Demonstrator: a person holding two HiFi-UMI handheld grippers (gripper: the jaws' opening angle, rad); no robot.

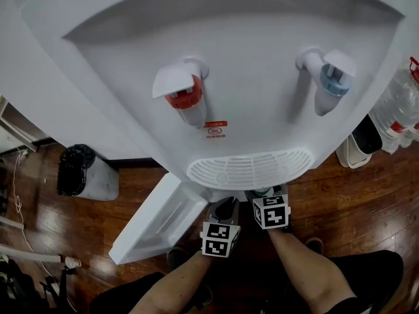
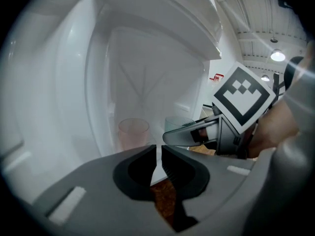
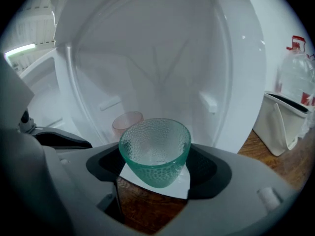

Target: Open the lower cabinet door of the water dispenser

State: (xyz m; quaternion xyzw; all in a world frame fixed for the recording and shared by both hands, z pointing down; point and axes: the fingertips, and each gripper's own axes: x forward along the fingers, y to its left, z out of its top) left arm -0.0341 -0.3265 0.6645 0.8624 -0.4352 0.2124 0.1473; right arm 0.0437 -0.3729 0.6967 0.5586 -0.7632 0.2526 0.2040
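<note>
White plastic fills the head view: the water dispenser (image 1: 262, 64) seen from above, its lower cabinet door (image 1: 154, 224) swung wide toward 7 o'clock over the wooden floor (image 1: 353, 195), so the opening job looks done. Both tools crowd in at 6 o'clock, just under the drip grille (image 1: 249, 169). The left gripper (image 1: 224, 208) sits beside the right gripper (image 1: 267, 195), evidently to work inside the cabinet the door uncovers.

Left gripper view: the jaws meet with nothing between them and point into the white compartment, where a pink cup (image 2: 133, 132) stands at 11 o'clock from the tips. The right tool reaches in from 3 o'clock. Empty and closed, this gripper seems parked aside to leave room for its partner.

Right gripper view: the jaws clamp a green dimpled glass cup (image 3: 155, 149) by its lower sides, upright and mouth up, likely so that it travels level. The pink cup sits beyond it at 11 o'clock, deeper in the compartment and apart from the green one. Whether the green cup is going in or coming out cannot be told
</note>
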